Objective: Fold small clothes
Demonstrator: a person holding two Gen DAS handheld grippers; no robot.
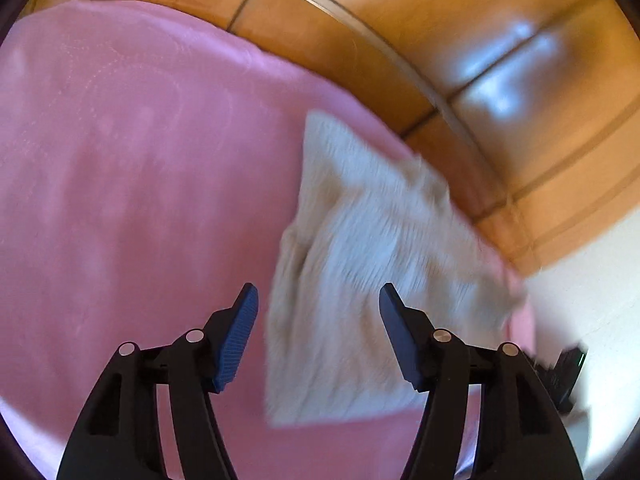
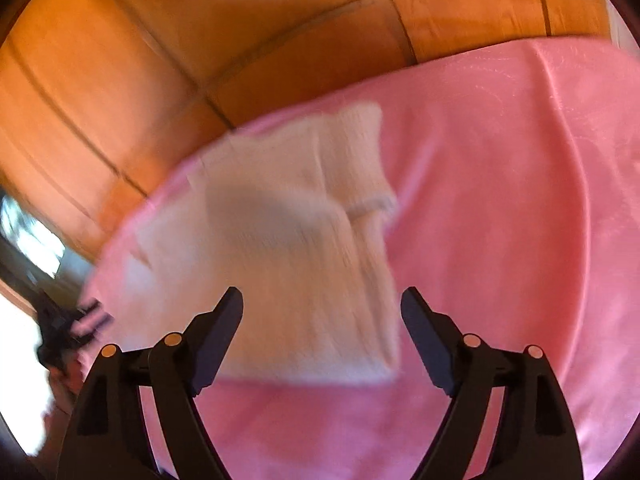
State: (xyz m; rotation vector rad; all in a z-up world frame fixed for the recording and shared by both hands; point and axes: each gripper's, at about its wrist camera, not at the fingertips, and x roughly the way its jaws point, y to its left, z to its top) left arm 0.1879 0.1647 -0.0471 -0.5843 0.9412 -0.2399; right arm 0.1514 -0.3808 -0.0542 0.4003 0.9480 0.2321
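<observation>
- Although motion blur softens both views, the cream knit garment (image 1: 360,272) lies flat on the pink cloth (image 1: 140,160), already doubled over into a compact, roughly four-sided packet.
- In the right wrist view the garment (image 2: 288,248) shows a raised ridge and a thicker band toward 1 o'clock, which reads as one layer laid over another; I judge at least one fold to be done.
- Whether a further fold or a smoothing pass is left cannot be told; the packet's edges look fairly even, its far corner sits close to the cloth's edge.
- The left gripper (image 1: 318,300) has its fingers spread wide with nothing between the blue pads; the garment lies beyond them, from about 12 to 2 o'clock of the tips.
- The right gripper (image 2: 322,304) is likewise spread and empty, the garment lying just past its fingers toward 11 o'clock.
- With both grippers free of the fabric, this looks like the release after a fold.
- Around the pink cloth, orange floor tiles (image 2: 120,60) fill the background from 9 to 1 o'clock.
</observation>
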